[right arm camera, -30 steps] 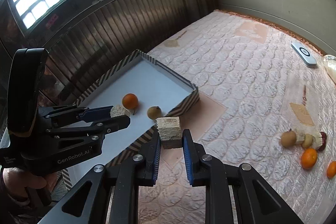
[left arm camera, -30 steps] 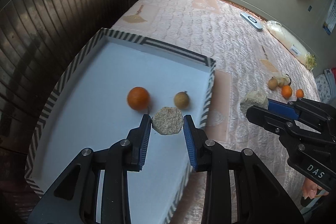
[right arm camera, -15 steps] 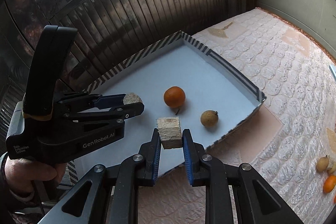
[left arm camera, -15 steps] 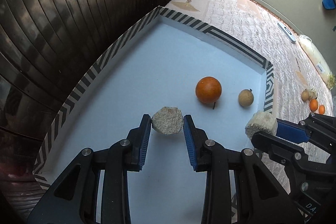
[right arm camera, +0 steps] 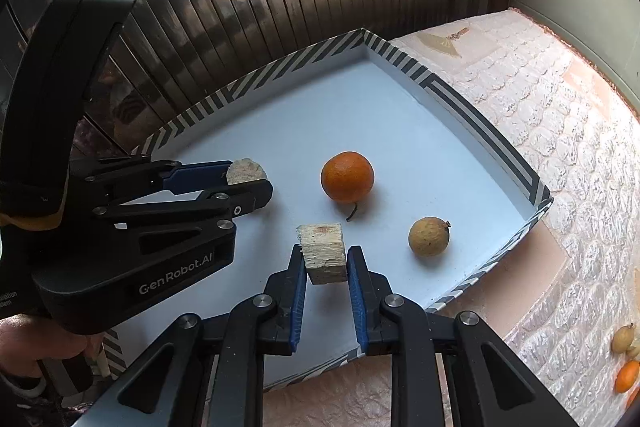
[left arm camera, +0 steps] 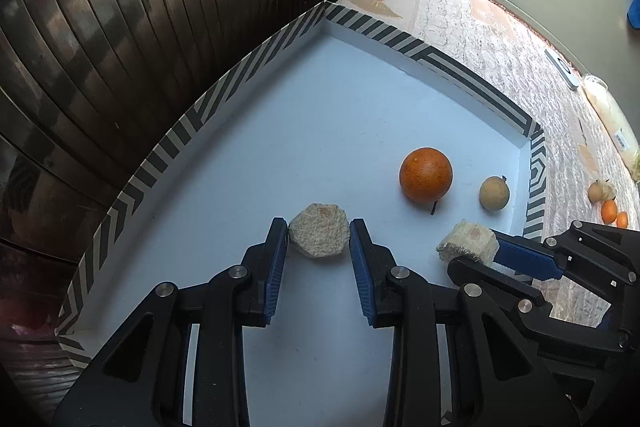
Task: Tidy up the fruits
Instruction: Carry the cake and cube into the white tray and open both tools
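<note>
My left gripper is shut on a round pale fibrous fruit chunk, held over the white tray with striped walls. My right gripper is shut on a blocky pale fibrous chunk, held over the tray's near part. It also shows in the left wrist view. An orange and a small tan round fruit lie in the tray to the right. The left gripper shows at the left of the right wrist view.
The tray sits on a pink quilted mattress beside a dark slatted door. Several more fruits lie on the mattress far right. A white remote lies near the wall.
Both grippers have moved further over the tray with their chunks still held. The right gripper's chunk now hangs inside the tray's edge, close to my left gripper.
</note>
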The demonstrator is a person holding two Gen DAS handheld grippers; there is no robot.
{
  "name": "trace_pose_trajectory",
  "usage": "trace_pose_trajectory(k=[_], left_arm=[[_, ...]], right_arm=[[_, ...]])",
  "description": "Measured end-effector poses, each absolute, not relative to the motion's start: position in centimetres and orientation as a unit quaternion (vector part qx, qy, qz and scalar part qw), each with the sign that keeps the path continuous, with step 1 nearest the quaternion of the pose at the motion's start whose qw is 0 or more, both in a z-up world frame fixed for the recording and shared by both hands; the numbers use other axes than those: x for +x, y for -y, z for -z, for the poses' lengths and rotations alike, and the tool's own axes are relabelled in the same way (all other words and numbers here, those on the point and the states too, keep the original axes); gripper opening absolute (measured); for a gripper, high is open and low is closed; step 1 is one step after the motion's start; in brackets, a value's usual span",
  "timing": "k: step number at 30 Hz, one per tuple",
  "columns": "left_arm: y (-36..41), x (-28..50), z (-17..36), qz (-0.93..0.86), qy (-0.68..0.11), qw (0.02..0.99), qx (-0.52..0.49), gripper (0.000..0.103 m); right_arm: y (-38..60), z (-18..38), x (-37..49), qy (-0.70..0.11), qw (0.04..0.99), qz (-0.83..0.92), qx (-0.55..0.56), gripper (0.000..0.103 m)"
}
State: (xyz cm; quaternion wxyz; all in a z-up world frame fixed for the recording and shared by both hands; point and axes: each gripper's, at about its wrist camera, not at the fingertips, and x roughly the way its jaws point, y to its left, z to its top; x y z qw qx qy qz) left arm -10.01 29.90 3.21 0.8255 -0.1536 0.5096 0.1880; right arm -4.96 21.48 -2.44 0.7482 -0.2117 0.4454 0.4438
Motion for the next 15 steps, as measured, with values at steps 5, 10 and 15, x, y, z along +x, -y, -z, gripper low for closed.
trace_pose_trajectory(k=[5, 10, 15], left_arm=[[-30.3, -9.8, -3.1, -0.194, -0.508, 0.825, -0.156, 0.031], [-30.3, -10.0, -3.2, -0.200, -0.507, 0.823, -0.161, 0.031], [-30.3, -10.1, -3.3, -0.208, -0.508, 0.820, -0.161, 0.034]], right_arm=[[-22.2, 2.9, -5.0, -0.443, 0.748, -0.438, -0.229, 0.019], [-22.4, 3.4, -5.0, -0.440, 0.748, -0.438, -0.233, 0.020], [-22.6, 3.4, -4.9, -0.437, 0.746, -0.446, -0.231, 0.024]])
